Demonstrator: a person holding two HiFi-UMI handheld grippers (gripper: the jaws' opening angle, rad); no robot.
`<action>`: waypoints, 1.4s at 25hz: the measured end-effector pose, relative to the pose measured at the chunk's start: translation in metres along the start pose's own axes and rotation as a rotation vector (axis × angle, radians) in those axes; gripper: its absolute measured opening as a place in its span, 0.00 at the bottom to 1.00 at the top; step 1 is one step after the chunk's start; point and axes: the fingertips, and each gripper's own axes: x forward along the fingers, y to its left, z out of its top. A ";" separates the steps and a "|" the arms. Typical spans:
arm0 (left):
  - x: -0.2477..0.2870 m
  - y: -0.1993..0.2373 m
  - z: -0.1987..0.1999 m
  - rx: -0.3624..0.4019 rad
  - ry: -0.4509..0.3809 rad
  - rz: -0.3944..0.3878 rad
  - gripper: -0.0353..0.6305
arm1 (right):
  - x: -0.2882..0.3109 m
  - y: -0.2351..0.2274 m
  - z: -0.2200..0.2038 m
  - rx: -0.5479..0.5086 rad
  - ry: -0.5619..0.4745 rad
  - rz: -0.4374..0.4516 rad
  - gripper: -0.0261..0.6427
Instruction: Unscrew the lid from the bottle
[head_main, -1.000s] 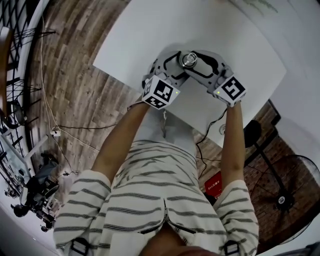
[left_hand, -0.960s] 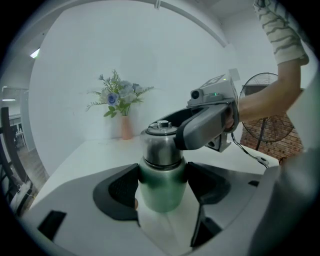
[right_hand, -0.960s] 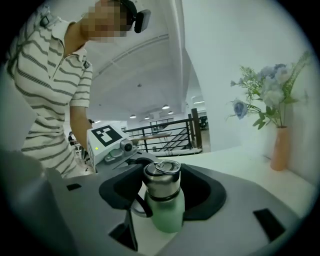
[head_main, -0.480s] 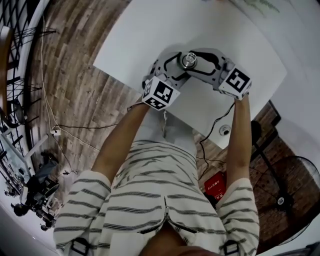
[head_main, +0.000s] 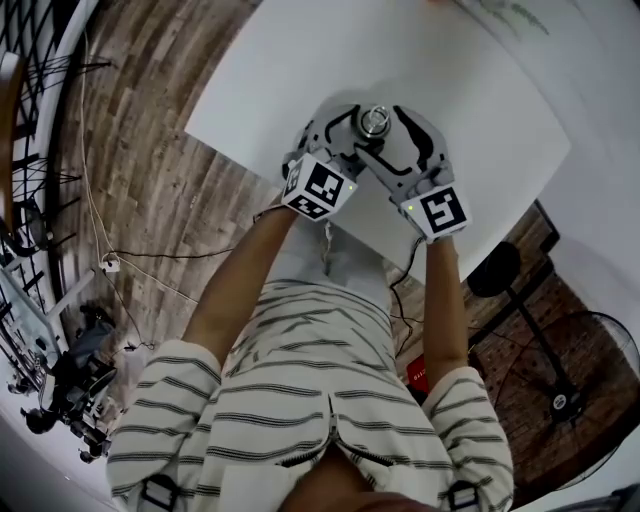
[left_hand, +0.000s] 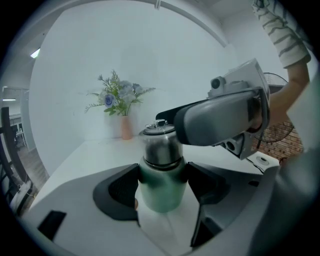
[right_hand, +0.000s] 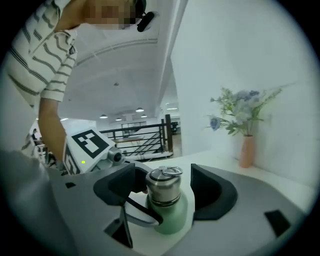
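Our left hand-held gripper (left_hand: 161, 182) clamps the green bottle (right_hand: 171, 216) on the white surface (head_main: 300, 60). Our right hand-held gripper (right_hand: 165, 187) has just opened its jaws wide, and they flank the steel lid (left_hand: 160, 147) without contact.

White desk (head_main: 300, 60), bare top, on a floor (head_main: 150, 170) of grey-brown wood planks. Thin cables (head_main: 160, 255) trail over the planks left of the desk's near left corner. Black wire rack (head_main: 30, 70) along the far left.

Right of the desk: round black stand base (head_main: 495, 268), a fan (head_main: 563, 400) low down, a red box (head_main: 418, 378) below the near edge, brick-patterned surface (head_main: 520, 330).

Plain white wall (left_hand: 150, 60) behind the desk's far edge. A pink vase (left_hand: 126, 128) of blue flowers and greenery stands there, close to the wall.

The other way: dark railing (right_hand: 142, 136), an open hall beyond it, round ceiling lights (right_hand: 139, 110) lit. Light bright and even.
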 end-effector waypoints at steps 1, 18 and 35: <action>0.000 0.000 -0.001 -0.001 0.001 0.001 0.52 | 0.001 -0.002 -0.002 0.014 -0.001 -0.055 0.55; 0.002 0.003 -0.003 -0.010 0.001 0.012 0.52 | 0.012 -0.007 -0.021 0.052 0.061 -0.415 0.42; 0.001 0.004 -0.004 -0.010 -0.001 0.007 0.52 | 0.011 -0.006 -0.018 0.053 0.018 -0.170 0.39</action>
